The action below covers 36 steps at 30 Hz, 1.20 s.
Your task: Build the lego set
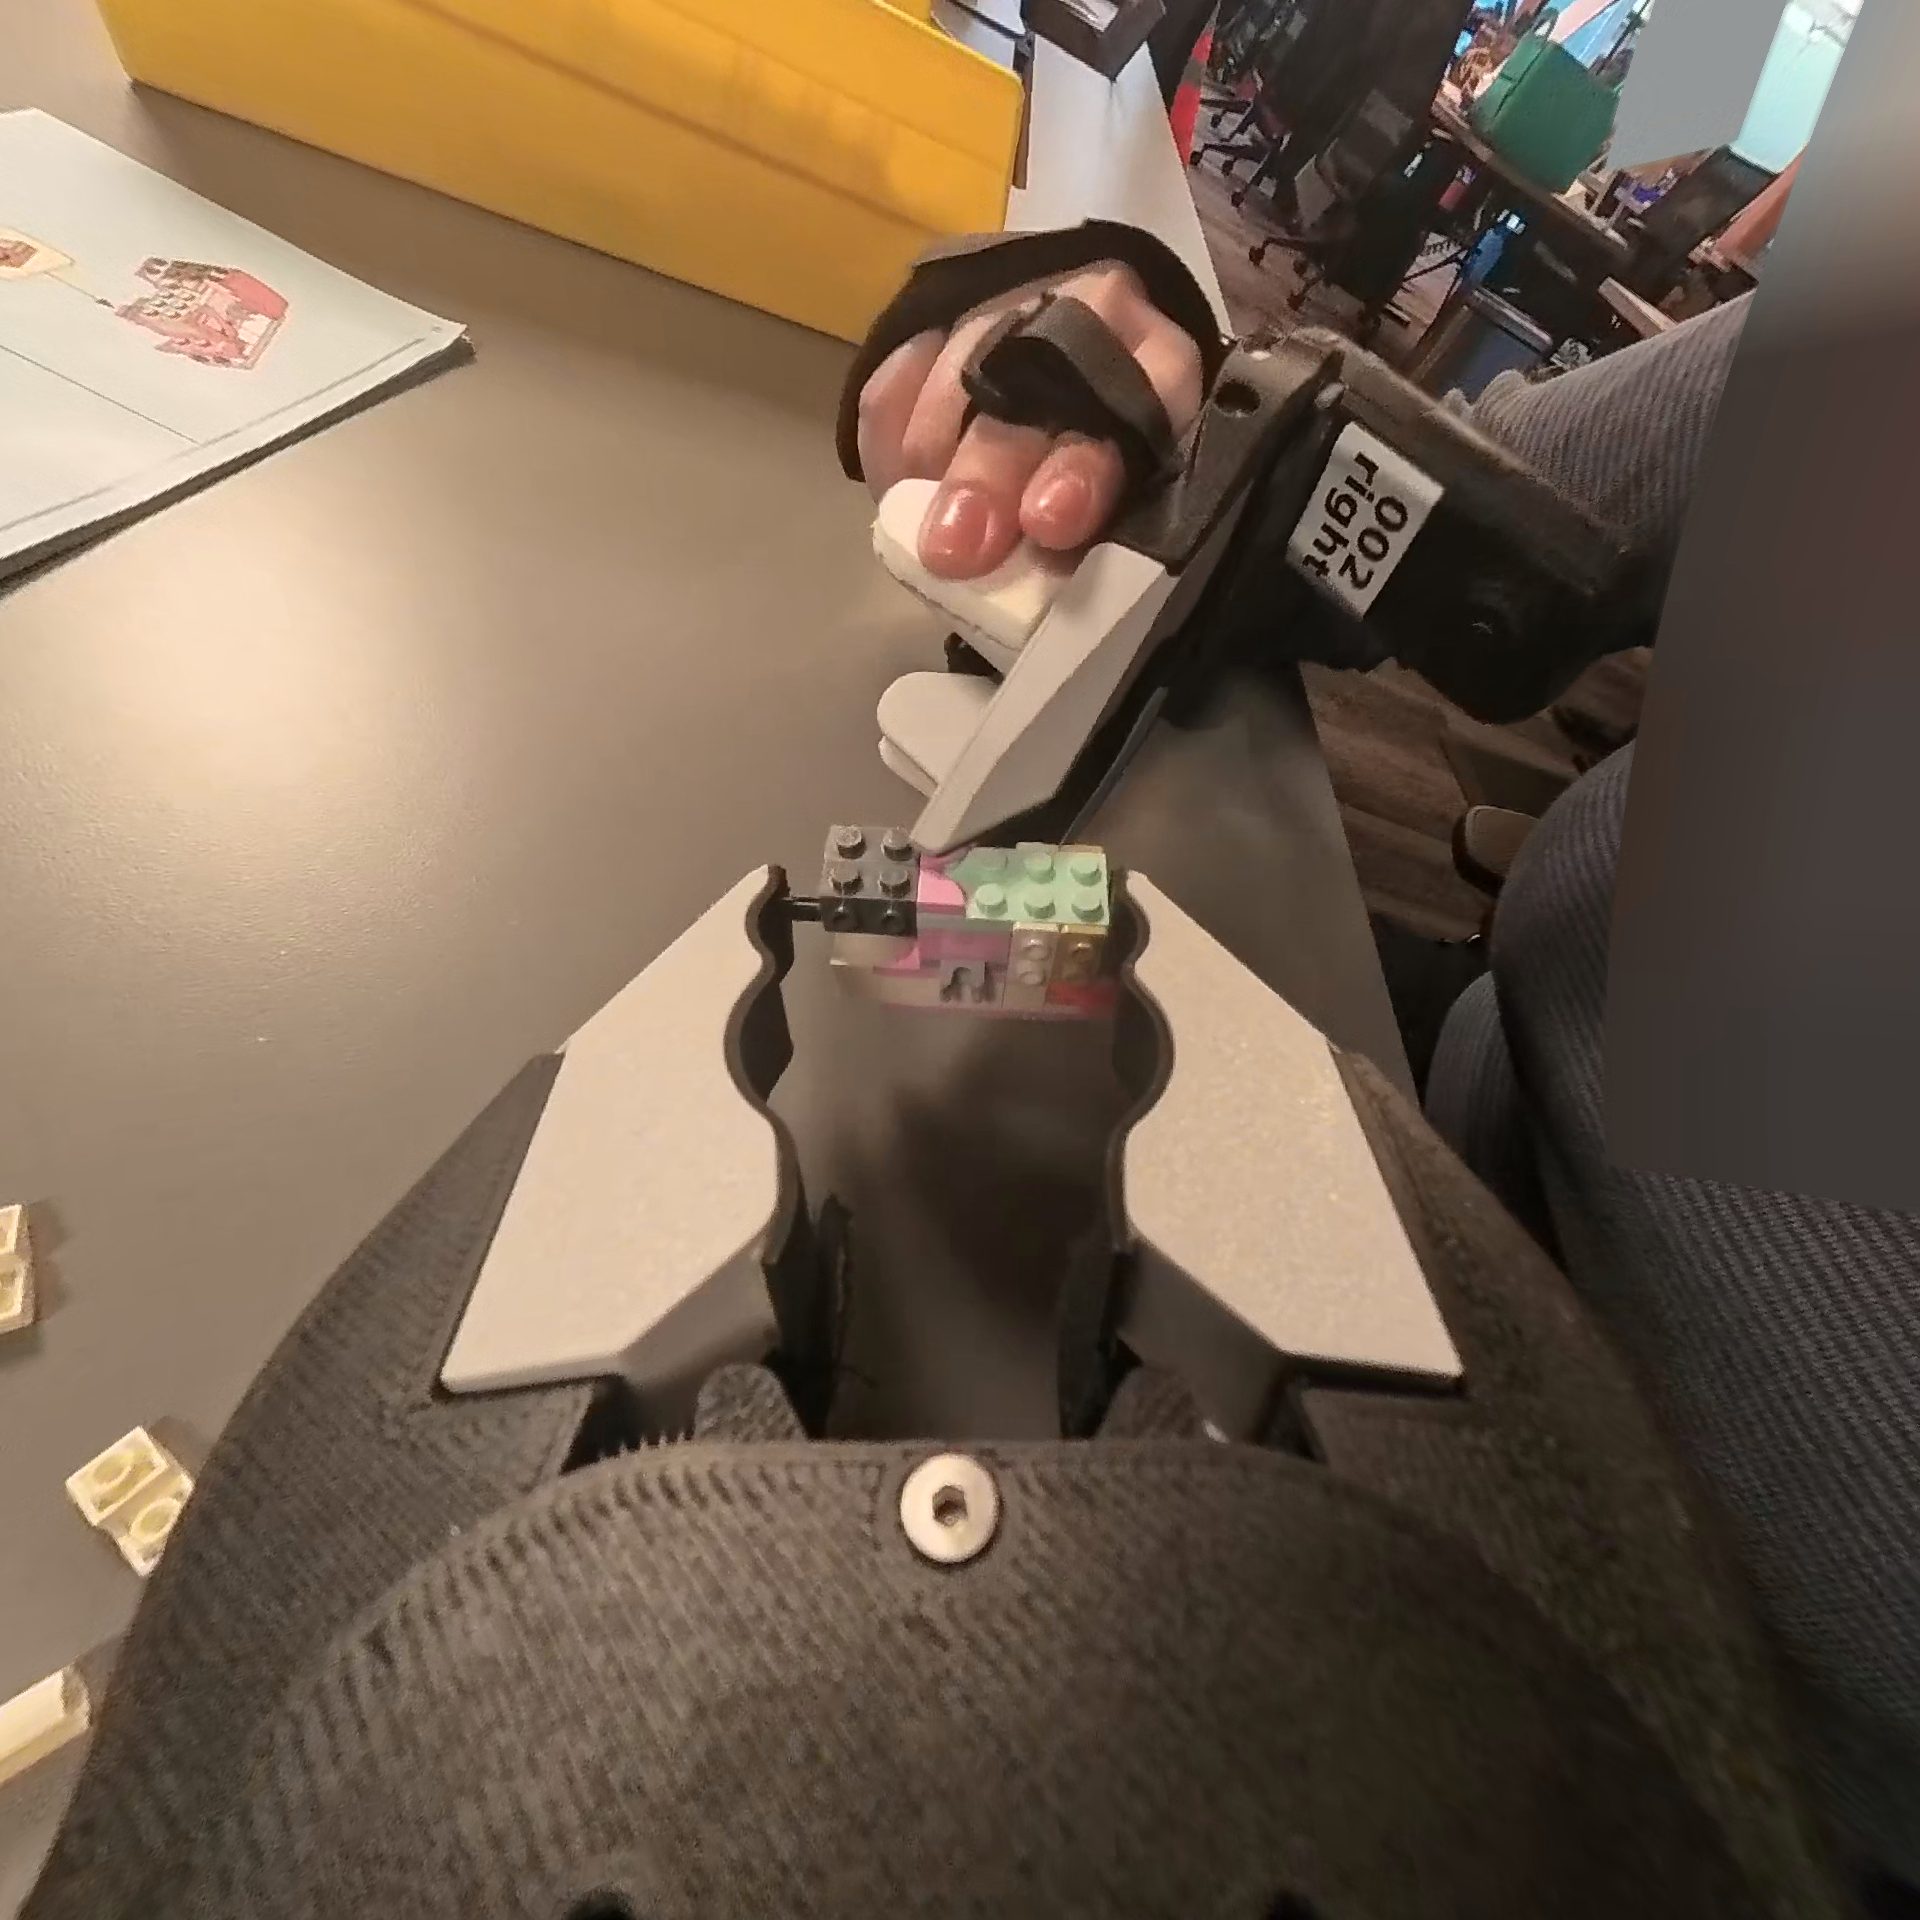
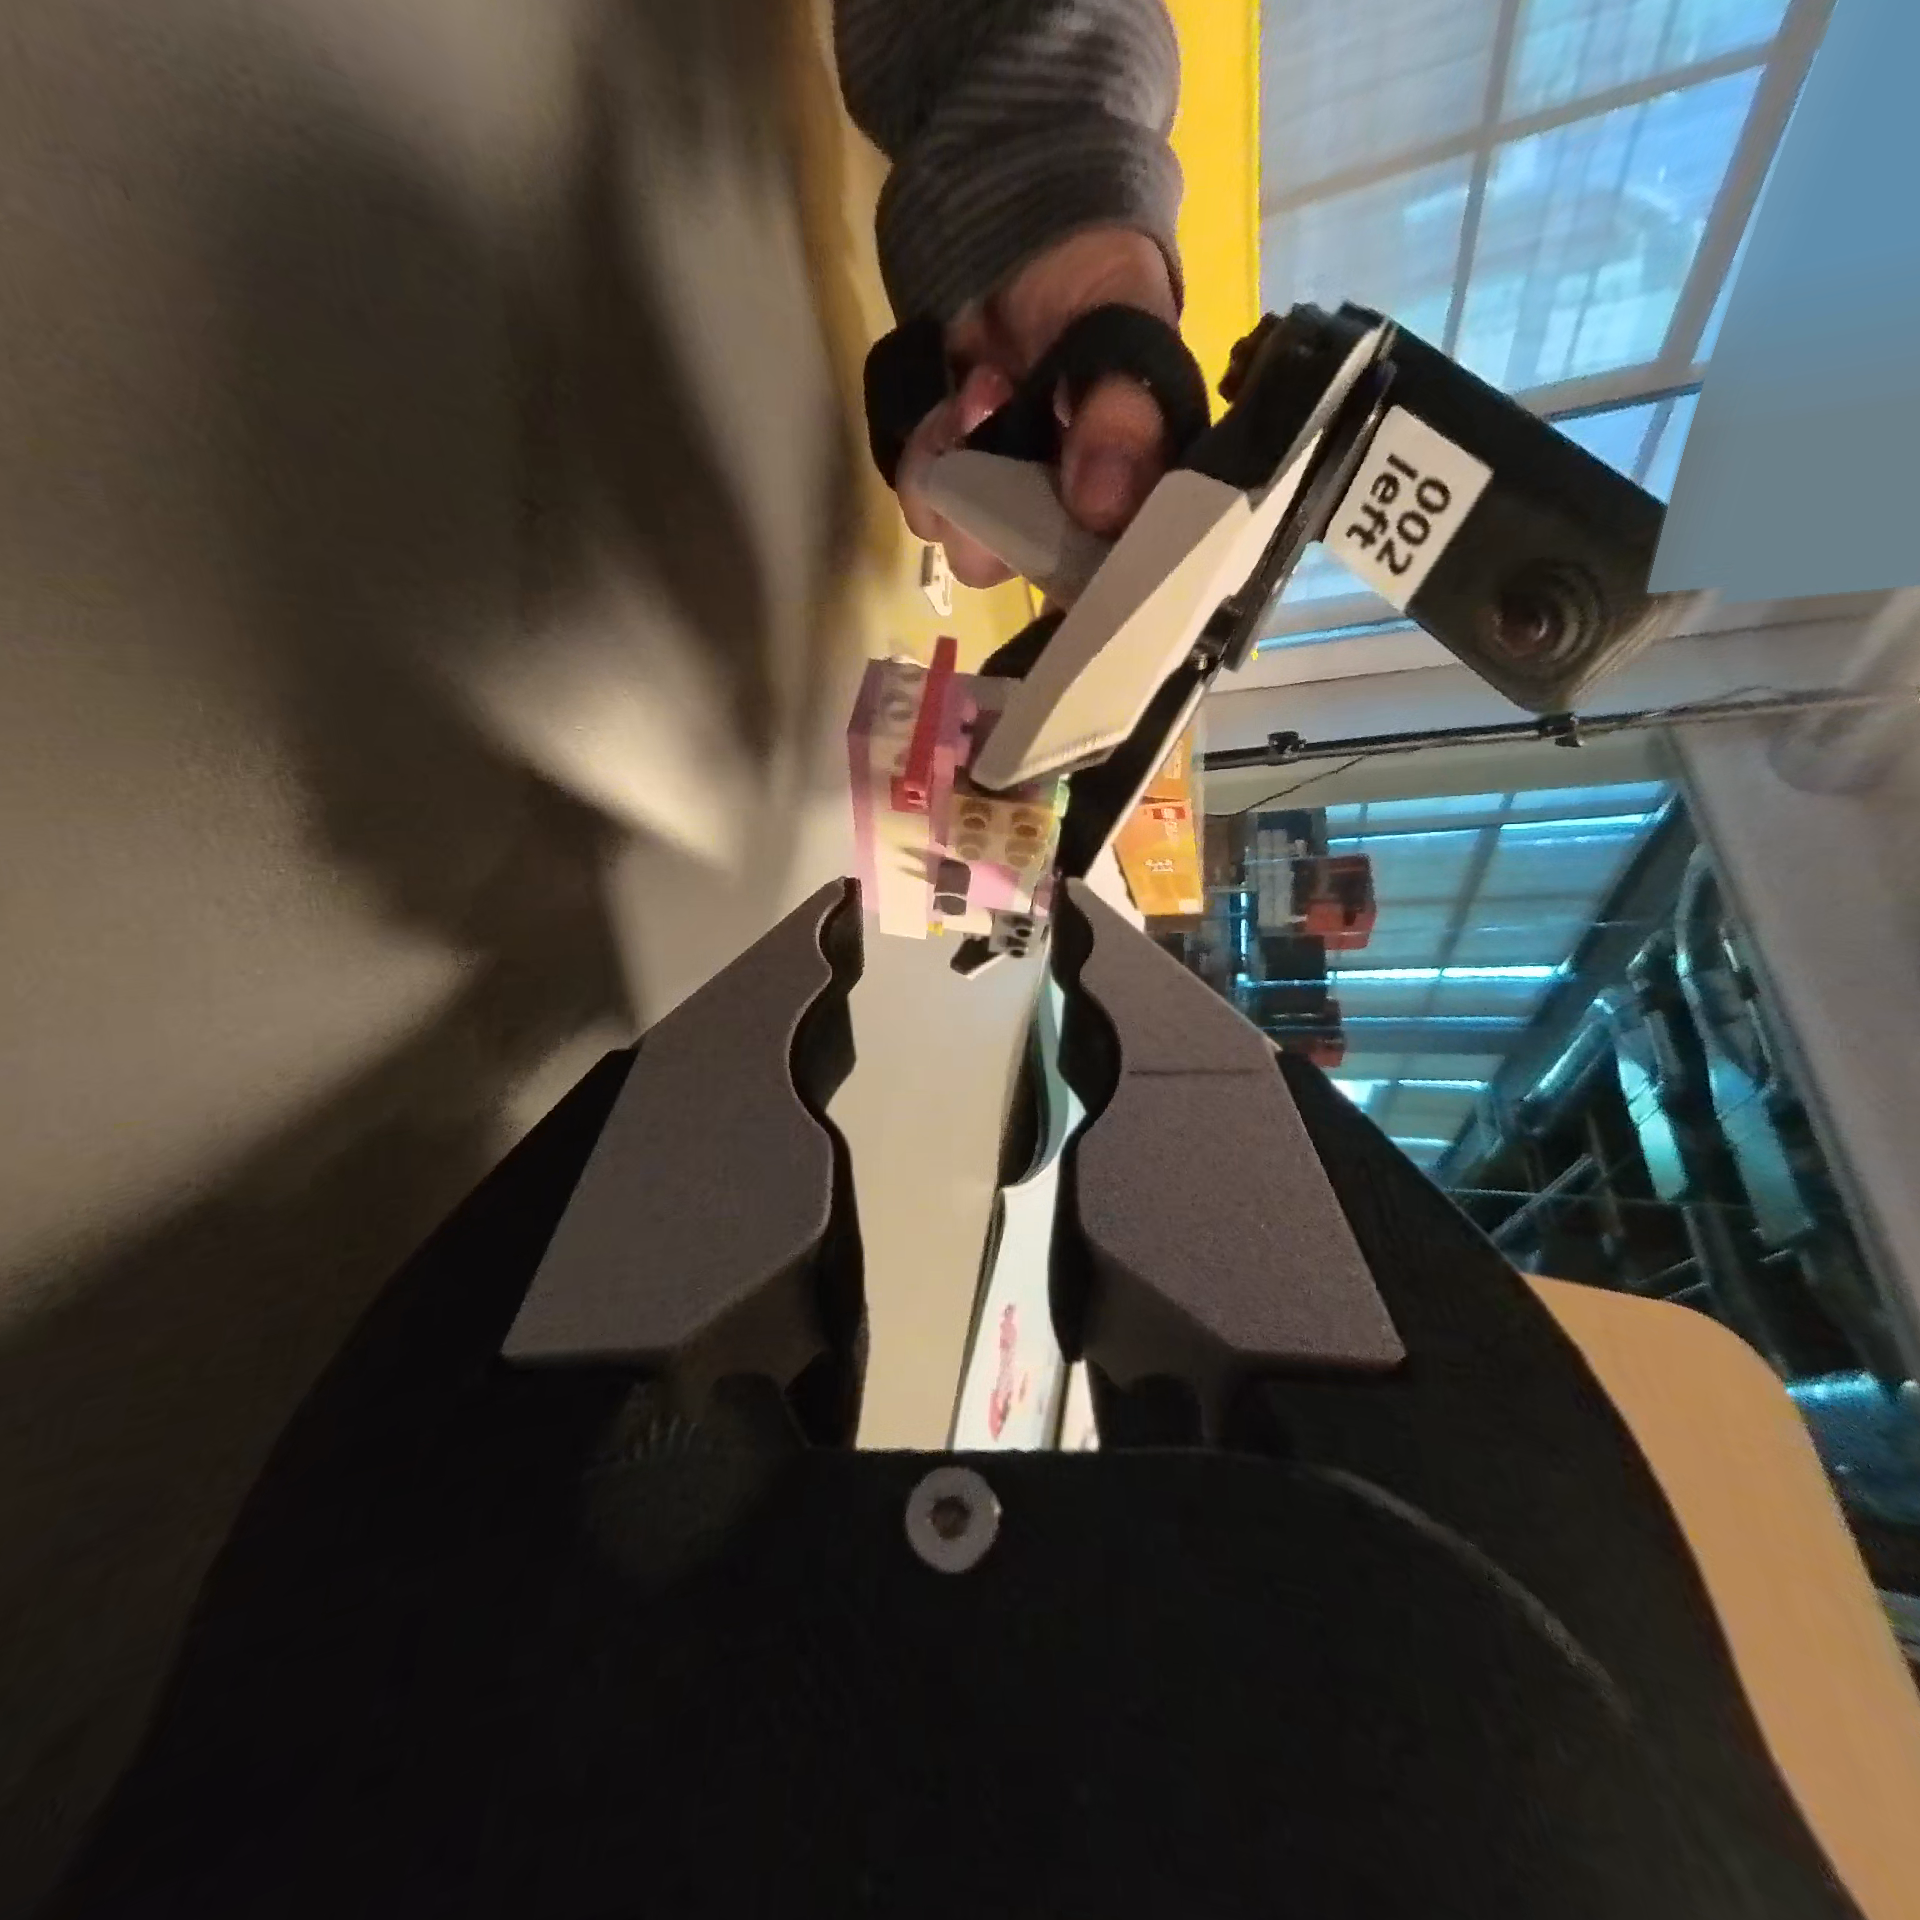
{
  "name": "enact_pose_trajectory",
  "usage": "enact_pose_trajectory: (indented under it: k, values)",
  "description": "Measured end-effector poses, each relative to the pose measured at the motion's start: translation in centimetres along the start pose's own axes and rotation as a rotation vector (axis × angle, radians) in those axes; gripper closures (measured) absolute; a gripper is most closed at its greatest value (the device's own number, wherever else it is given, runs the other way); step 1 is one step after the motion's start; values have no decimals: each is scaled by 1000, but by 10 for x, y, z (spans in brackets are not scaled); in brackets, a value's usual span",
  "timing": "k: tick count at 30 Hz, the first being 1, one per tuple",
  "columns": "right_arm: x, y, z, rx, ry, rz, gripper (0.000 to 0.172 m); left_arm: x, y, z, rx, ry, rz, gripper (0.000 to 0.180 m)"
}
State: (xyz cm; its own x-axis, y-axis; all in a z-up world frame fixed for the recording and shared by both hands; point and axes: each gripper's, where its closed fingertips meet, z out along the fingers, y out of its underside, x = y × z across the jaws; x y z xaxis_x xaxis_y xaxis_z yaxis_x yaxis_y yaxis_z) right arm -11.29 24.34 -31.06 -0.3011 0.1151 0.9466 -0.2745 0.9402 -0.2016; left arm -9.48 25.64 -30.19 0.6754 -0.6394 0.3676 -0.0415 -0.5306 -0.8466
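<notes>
My left gripper (image 1: 940,914) clamps the brick model (image 1: 977,920) at centre frame; my right gripper (image 2: 956,904) pinches it too, and twisting could split it.

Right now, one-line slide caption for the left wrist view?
Left gripper jaws clamp a small brick model above the table; right gripper touches its top.

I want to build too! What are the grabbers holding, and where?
Both seem to hold the brick model: the left gripper by its two ends, the right gripper by its top and underside.
</notes>
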Motion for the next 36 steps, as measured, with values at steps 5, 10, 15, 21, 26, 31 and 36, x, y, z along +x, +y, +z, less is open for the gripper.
enact_pose_trajectory:
  k: [5, 10, 15, 21, 26, 31, 36]
  values:
    - [-3, -2, 2, -8, -19, -21, 137, -1, 3, 1, -15, -2, 0, 120]
    - [0, 0, 2, -41, -46, 8, 152, -1, 2, 0, -9, 2, -2, 128]
    - [0, 5, 2, -35, -39, 47, 151, -4, 2, 0, -4, -24, 8, 128]
    - [2, 10, 1, -31, -32, 69, 136, -14, 7, 2, -43, -104, 49, 128]
    - [3, 25, -4, -65, -34, 87, 133, -21, 11, 2, -74, -169, 99, 128]
    - [13, 45, -10, -59, 9, 271, 132, -21, 16, -2, -121, -164, 129, 128]
    - [30, 59, -15, -32, 97, 437, 135, -16, 23, -11, -168, -102, 149, 128]
